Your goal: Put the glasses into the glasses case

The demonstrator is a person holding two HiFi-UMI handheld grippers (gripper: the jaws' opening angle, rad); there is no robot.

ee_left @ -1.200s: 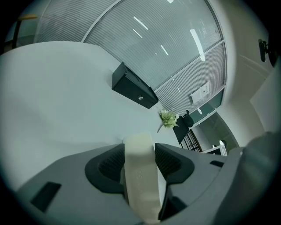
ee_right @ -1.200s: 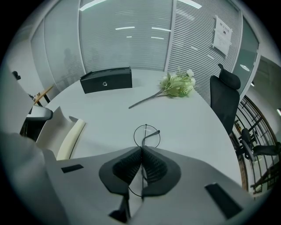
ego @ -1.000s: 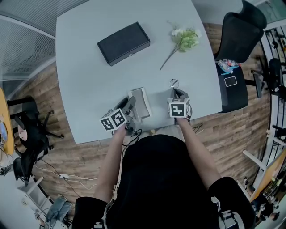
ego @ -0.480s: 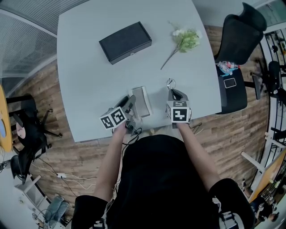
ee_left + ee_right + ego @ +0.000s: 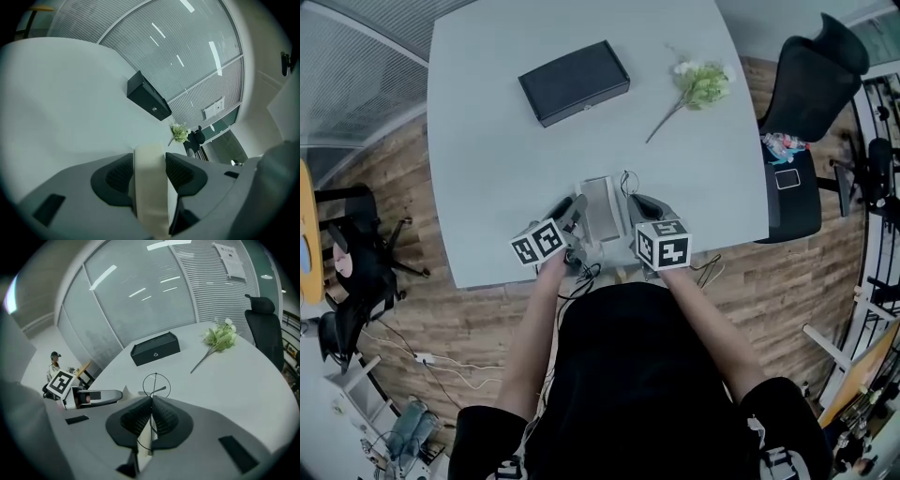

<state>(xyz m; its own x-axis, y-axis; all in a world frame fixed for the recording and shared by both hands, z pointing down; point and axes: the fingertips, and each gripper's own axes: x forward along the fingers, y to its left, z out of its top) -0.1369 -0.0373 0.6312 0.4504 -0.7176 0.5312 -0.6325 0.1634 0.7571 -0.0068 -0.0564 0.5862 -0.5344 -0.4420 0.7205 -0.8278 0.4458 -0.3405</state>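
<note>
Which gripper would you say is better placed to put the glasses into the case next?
Probably the right gripper: its fingers are shut on the glasses, close beside the glasses case, which the left gripper grips by its edge.

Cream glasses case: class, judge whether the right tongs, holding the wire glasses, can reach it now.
Probably yes: the right tongs, shut on the thin black wire-rimmed glasses, sit right beside the cream rectangular glasses case held by the left tongs, nothing visible between them.
</note>
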